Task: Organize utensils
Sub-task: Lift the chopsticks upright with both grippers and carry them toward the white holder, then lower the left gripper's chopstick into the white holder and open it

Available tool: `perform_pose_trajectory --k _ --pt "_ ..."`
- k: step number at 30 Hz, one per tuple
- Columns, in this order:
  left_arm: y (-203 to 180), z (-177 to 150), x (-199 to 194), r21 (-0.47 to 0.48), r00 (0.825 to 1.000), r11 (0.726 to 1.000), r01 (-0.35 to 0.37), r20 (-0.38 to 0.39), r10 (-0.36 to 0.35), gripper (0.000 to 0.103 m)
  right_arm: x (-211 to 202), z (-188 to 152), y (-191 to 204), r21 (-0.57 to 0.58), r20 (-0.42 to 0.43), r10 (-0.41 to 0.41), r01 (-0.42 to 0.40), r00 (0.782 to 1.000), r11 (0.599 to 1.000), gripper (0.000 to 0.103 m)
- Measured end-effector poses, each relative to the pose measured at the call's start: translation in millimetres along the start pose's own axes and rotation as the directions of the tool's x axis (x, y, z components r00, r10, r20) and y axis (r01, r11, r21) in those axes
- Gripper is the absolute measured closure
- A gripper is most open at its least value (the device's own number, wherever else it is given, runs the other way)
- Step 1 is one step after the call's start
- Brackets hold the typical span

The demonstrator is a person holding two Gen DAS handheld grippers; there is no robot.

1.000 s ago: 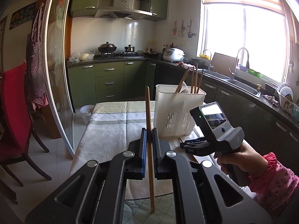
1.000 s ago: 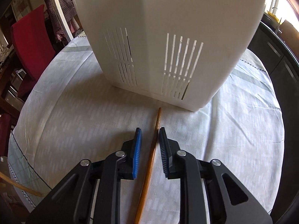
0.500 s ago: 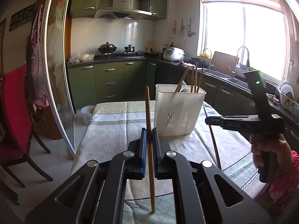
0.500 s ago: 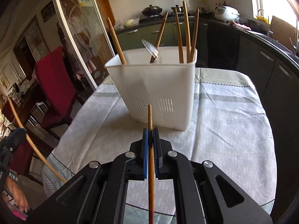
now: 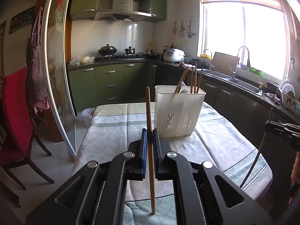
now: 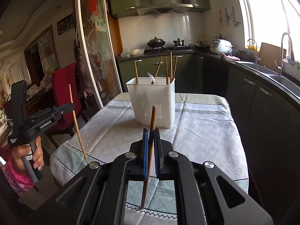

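Observation:
A white slotted utensil holder (image 5: 179,110) stands on the cloth-covered table (image 5: 116,127), holding several wooden chopsticks and a metal spoon (image 6: 152,78); it also shows in the right wrist view (image 6: 154,105). My left gripper (image 5: 149,131) is shut on a wooden chopstick (image 5: 150,121), held upright above the table's near end. My right gripper (image 6: 151,131) is shut on a darker chopstick (image 6: 151,131), also upright, short of the holder. The left gripper shows from the side in the right wrist view (image 6: 70,106), the right gripper at the left wrist view's right edge (image 5: 267,126).
A red chair (image 5: 13,123) stands left of the table beside a sliding glass door (image 5: 58,86). Green kitchen cabinets (image 5: 110,84), a stove with pots and a sink counter (image 5: 243,86) run behind and to the right.
My right gripper closed on the chopstick lying by the holder, lifted it off the table and drew back and up. My left gripper kept its chopstick, nearly still.

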State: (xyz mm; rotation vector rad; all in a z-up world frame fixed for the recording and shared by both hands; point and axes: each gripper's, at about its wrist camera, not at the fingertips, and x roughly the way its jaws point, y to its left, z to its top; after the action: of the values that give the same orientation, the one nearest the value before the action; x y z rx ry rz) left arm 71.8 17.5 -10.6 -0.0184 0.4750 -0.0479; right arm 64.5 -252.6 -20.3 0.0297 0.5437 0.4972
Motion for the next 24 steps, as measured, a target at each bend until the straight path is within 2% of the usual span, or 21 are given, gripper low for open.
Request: perform_pose_trajectory --k 7,15,19,24 --pt "-4 2 -3 0.006 1.000 1.000 -0.002 0.002 0.002 0.098 -13 -4 -11 0.029 0.056 0.000 -0.002 0.998 1.000 0.097" --pt "-11 14 -6 0.014 1.000 1.000 0.009 0.017 -0.009 0.098 -12 -5 -27 0.072 0.065 -0.001 -0.004 0.998 0.997 0.097" --pt "-16 30 -9 0.026 0.999 0.999 0.023 0.038 -0.024 0.098 -11 -6 -33 0.092 0.066 -0.005 -0.001 0.998 0.996 0.097" --pt "-22 66 -7 0.029 0.996 0.997 0.070 0.051 -0.071 0.098 -13 -8 -39 0.103 0.068 -0.007 0.000 0.998 0.995 0.097"
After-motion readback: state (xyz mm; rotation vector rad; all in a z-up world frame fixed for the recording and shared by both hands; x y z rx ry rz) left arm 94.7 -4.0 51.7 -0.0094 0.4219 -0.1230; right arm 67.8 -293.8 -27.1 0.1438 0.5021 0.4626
